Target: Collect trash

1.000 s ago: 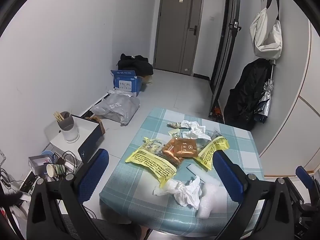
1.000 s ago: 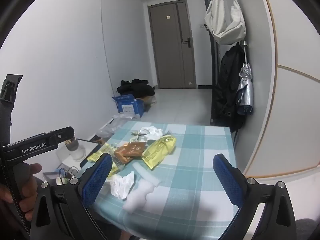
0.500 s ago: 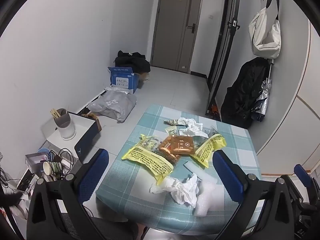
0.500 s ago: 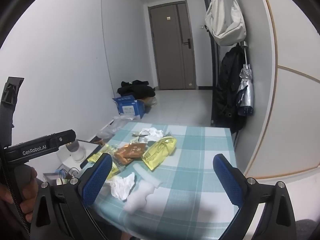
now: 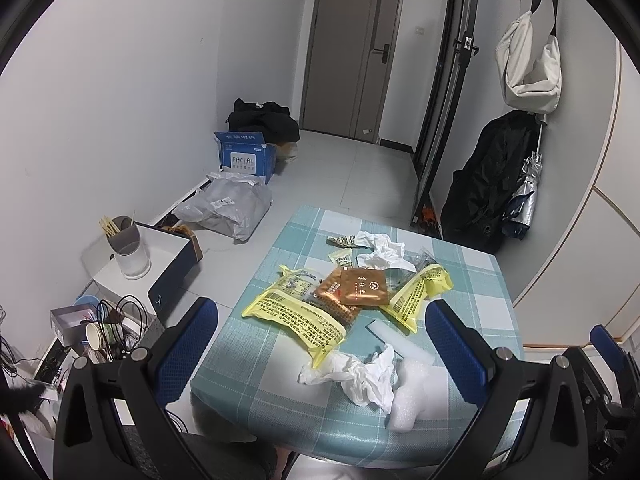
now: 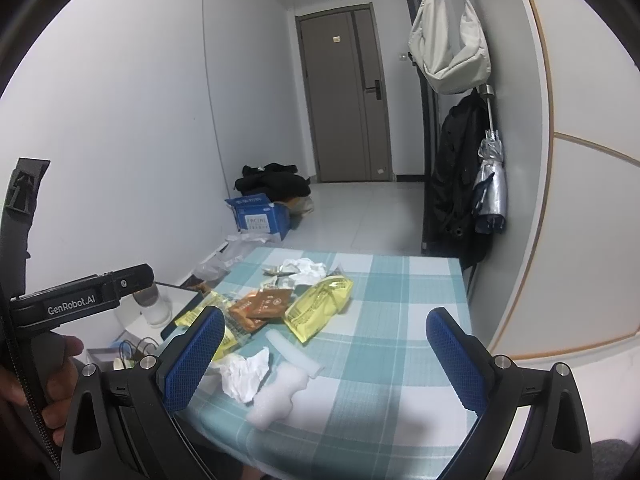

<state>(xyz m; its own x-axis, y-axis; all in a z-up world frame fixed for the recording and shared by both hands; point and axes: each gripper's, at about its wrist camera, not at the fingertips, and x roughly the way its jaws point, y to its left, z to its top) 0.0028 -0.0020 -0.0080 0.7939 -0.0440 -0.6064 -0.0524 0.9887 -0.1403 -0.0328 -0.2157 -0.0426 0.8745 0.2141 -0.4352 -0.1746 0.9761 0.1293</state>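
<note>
- Trash lies heaped on the checked tablecloth (image 5: 472, 320): two yellow printed bags (image 5: 296, 312), a brown packet (image 5: 362, 289) resting on them, a crumpled white tissue (image 5: 362, 374) near our edge, a white foam piece (image 5: 414, 398) just beside it, and more tissue (image 5: 382, 248) farther back.
- We hold the left gripper (image 5: 322, 344) and right gripper (image 6: 323, 350) above the near edge, both spread wide and empty.
- Risk, as we judge it: the tissue and foam sit close to the table edge, so a clumsy reach could push them off; the slick bags overlap, so pinching one may drag the packet along.
- We see no bin or trash bag in either view, so where the trash should go is unclear.
- Small wrappers (image 5: 340, 241) at the far end are too small to identify, and the print on the bags is unreadable.
</note>
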